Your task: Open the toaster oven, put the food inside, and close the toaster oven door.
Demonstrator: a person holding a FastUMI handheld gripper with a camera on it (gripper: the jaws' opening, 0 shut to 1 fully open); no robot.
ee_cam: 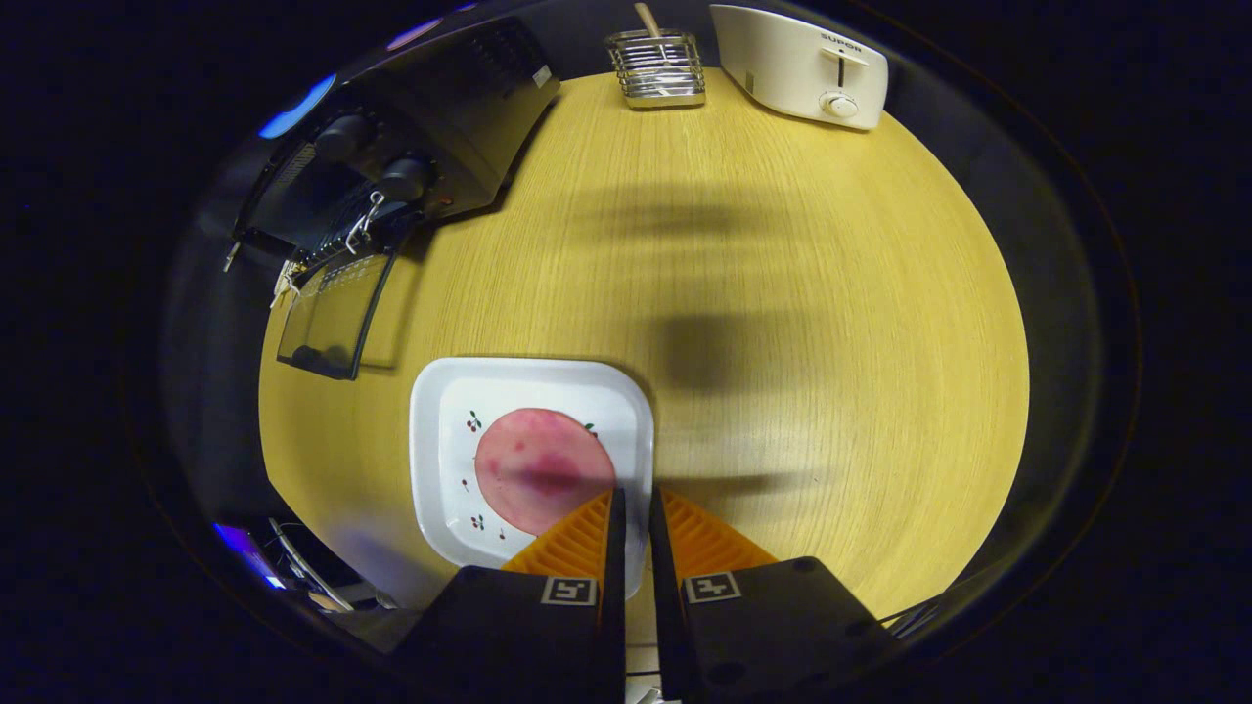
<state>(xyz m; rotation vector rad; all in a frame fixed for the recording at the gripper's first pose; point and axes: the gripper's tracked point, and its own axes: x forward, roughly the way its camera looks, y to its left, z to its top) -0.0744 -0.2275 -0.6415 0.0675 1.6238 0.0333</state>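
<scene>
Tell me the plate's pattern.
White plate with small cherry prints, seen in the gripper view; gripper nearly closed over its edge.

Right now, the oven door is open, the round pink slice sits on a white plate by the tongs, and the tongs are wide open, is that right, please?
Not quite: the tongs are nearly closed, with a narrow gap between the fingers and nothing held, as the gripper view shows. The rest stands: the oven door is open, and the pink slice sits on the white plate by the tongs.

"SUPOR" on white toaster
</scene>
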